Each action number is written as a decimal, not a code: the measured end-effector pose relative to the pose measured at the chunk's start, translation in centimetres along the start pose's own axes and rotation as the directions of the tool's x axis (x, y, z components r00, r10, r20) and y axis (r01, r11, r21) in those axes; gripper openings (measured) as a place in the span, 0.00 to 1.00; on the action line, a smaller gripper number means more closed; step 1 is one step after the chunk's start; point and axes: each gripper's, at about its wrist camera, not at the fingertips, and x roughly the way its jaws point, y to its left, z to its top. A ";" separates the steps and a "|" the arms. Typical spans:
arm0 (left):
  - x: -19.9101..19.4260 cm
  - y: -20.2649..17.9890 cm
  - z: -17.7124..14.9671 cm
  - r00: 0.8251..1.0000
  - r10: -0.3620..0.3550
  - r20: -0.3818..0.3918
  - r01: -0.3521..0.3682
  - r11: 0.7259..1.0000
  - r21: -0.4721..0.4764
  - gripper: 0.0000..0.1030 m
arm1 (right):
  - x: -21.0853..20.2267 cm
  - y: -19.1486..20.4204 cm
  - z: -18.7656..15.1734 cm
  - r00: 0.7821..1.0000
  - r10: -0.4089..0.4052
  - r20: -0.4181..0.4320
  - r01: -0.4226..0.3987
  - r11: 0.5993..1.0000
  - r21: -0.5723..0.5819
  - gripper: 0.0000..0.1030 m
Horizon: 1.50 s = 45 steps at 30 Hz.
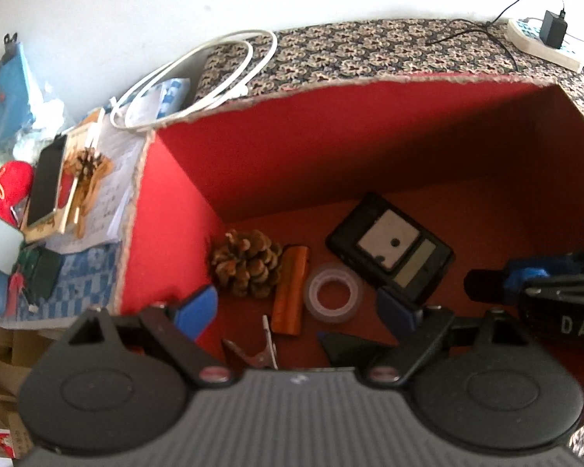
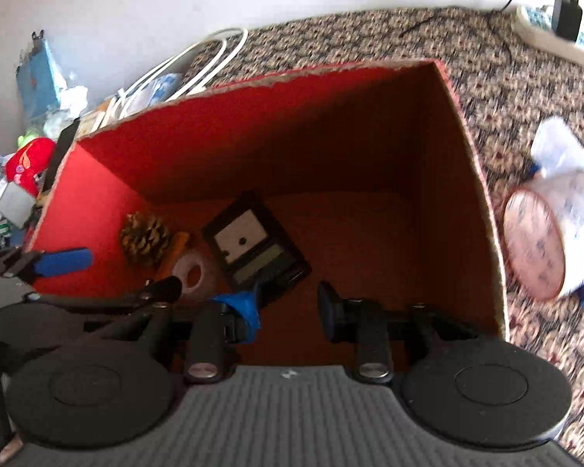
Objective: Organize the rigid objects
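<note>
Red-lined box (image 1: 331,148), brown pine cone (image 1: 245,264), orange cylinder (image 1: 290,290), clear tape roll (image 1: 333,292), floral-patterned cloth (image 1: 370,46)

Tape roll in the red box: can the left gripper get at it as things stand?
Probably yes. The tape roll lies flat and uncovered just ahead of the open left gripper, though the orange cylinder sits close beside it.

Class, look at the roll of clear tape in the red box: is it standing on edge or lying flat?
Lying flat. The tape roll shows its whole ring and centre hole facing up from the red box floor.
</note>
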 end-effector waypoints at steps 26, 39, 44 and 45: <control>-8.5 0.9 -2.6 0.988 -0.011 0.157 0.023 0.997 -0.074 0.97 | -9.1 1.6 -6.3 0.899 -0.168 0.403 0.155 0.986 0.066 0.16; -10.2 1.6 -4.0 0.983 -0.006 0.183 0.023 0.996 -0.091 0.98 | -10.2 2.5 -7.8 0.896 -0.153 0.418 0.133 0.988 0.079 0.17; -10.5 1.9 -4.4 0.980 -0.014 0.201 0.033 0.995 -0.092 0.98 | -10.1 3.4 -8.1 0.888 -0.176 0.425 0.166 0.984 0.062 0.18; -10.5 1.9 -4.4 0.979 -0.013 0.201 0.032 0.995 -0.091 0.98 | -10.1 3.5 -8.1 0.886 -0.182 0.426 0.173 0.983 0.061 0.18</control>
